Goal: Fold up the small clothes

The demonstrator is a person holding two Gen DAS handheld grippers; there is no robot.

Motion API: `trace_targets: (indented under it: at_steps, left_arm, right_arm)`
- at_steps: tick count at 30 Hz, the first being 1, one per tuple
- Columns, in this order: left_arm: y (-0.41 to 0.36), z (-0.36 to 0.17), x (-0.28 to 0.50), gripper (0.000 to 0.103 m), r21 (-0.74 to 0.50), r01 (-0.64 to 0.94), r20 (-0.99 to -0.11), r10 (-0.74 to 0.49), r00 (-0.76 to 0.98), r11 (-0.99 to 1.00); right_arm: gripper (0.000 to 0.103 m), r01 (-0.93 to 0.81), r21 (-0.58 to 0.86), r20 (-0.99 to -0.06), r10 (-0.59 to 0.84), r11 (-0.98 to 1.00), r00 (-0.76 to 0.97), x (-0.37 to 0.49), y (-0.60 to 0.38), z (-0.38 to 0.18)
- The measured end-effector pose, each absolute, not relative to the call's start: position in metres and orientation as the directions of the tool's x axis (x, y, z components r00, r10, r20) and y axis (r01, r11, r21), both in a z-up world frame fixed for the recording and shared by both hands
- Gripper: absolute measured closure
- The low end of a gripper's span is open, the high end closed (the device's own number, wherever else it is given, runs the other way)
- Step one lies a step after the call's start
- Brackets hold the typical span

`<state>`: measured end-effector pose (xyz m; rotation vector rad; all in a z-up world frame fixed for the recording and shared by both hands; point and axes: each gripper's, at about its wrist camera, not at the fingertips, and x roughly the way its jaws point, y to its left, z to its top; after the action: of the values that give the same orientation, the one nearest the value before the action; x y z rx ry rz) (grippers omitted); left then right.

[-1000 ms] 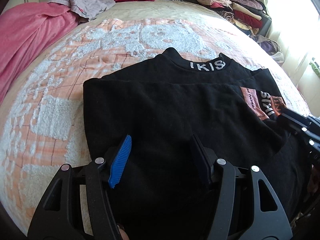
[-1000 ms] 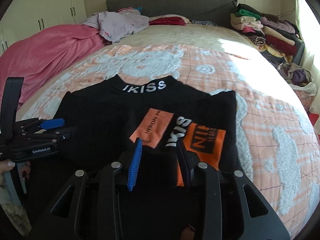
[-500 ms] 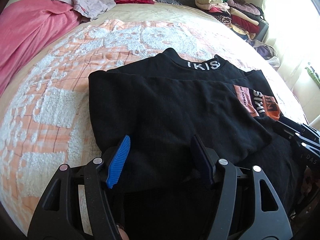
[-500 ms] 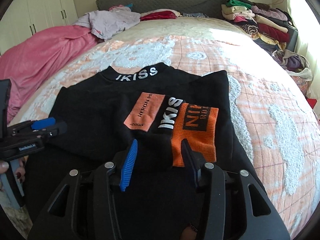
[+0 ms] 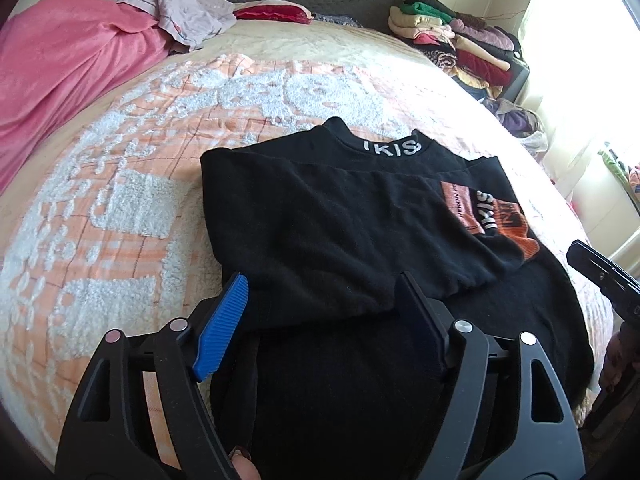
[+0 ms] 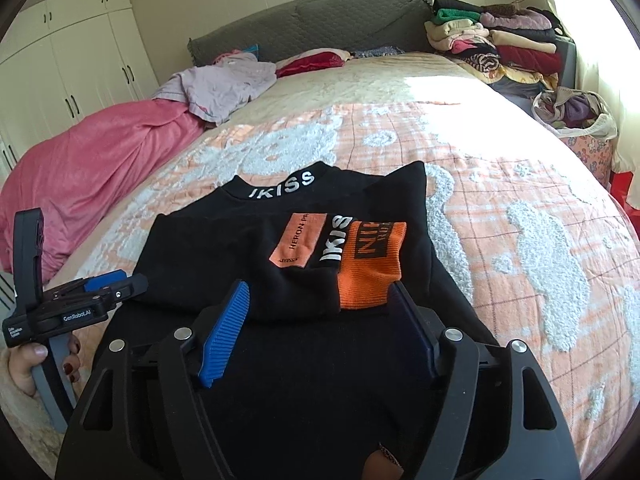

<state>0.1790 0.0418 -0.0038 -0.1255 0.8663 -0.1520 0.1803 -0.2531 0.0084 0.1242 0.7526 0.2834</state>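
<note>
Left gripper [image 5: 320,300]: jaws apart, empty.
Right gripper [image 6: 320,316]: jaws apart, empty.
Black sweater [image 6: 280,248]: sleeves folded across.
Risk: snagging a sleeve could undo the fold.

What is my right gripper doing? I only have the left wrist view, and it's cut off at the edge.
Observer: The right gripper is open, gripping nothing, above the black knit sweater.
Operator: Where's the orange ribbed cuff relative to it?
Observer: The orange ribbed cuff lies on the sweater, ending just ahead of the gripper's dark finger.
Operator: Is the collar print fully exposed?
Observer: Yes, the white collar lettering reads IKISS in full.
</note>
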Motion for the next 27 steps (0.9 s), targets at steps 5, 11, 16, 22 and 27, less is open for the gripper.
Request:
trace_targets:
  at_steps: [5, 11, 16, 22, 27]
  left_arm:
    - [0.050, 0.011, 0.165, 0.016, -0.177, 0.066, -0.723, -0.175, 0.668, 0.982]
    - [0.062, 0.025, 0.151, 0.010, -0.185, 0.043, -0.700, -0.163, 0.695, 0.982]
    - [0.074, 0.029, 0.137, 0.010, -0.209, 0.025, -0.694, -0.166, 0.701, 0.978]
    - [0.089, 0.025, 0.121, 0.010, -0.194, -0.008, -0.704, -0.133, 0.698, 0.981]
    - [0.096, 0.017, 0.105, 0.010, -0.176, -0.011, -0.719, -0.122, 0.684, 0.984]
  right_arm:
    - [0.021, -0.204, 0.219, -0.637, 0.298, 0.954, 0.711, 0.168, -0.258, 0.018]
    - [0.019, -0.196, 0.211, -0.628, 0.286, 0.958, 0.724, 0.155, -0.265, 0.027]
    - [0.019, -0.196, 0.213, -0.619, 0.288, 0.957, 0.730, 0.144, -0.269, 0.030]
    - [0.019, -0.192, 0.213, -0.613, 0.284, 0.958, 0.737, 0.128, -0.276, 0.031]
    - [0.019, -0.199, 0.193, -0.622, 0.277, 0.961, 0.732, 0.112, -0.281, 0.030]
